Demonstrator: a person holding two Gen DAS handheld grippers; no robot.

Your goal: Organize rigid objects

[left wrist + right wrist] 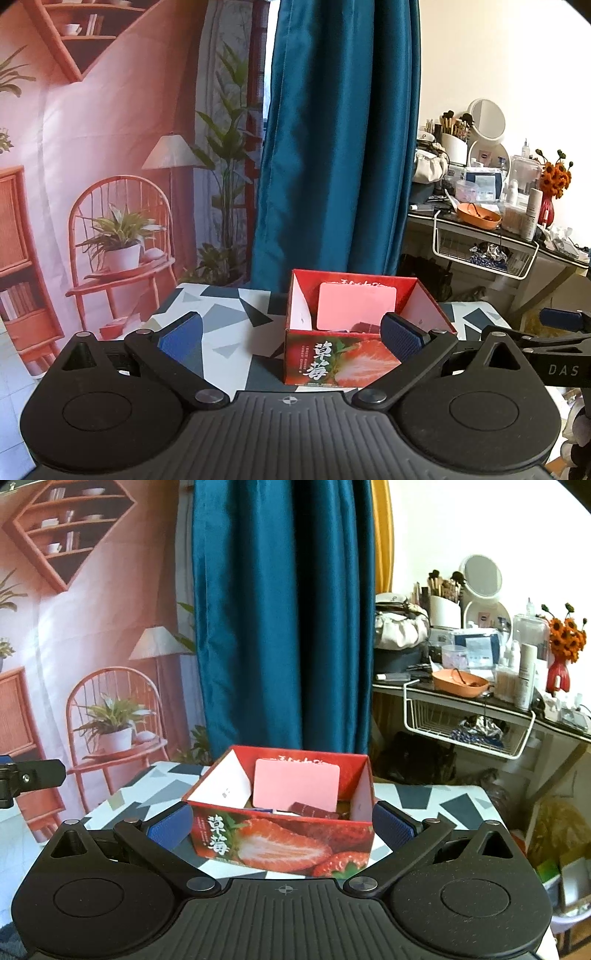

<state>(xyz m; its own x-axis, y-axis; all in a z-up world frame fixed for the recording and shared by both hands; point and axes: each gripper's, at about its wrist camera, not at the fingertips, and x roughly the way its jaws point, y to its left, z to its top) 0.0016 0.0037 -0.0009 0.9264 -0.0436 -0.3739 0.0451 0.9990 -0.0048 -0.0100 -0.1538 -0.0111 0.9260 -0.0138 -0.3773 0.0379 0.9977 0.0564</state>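
A red strawberry-print box (pixel 332 363) (pixel 284 843) stands open-topped on the patterned table (pixel 225 314) (pixel 436 801). Inside it a pink card (pixel 356 306) (pixel 297 784) leans against the back wall, with a dark red slim item (pixel 314 810) lying beside it. My left gripper (pixel 291 336) is open, its blue pads (pixel 402 338) wide apart, the box ahead toward its right finger. My right gripper (pixel 282 827) is open too, and its fingers straddle the box front without touching it. The right gripper's side shows in the left wrist view (pixel 554 328).
A teal curtain (pixel 340 140) (pixel 284 609) hangs behind the table, beside a printed pink room backdrop (pixel 110 166). To the right a cluttered dressing table (pixel 498 229) (pixel 480 698) carries an orange bowl (pixel 460 683), a mirror, bottles and a wire basket.
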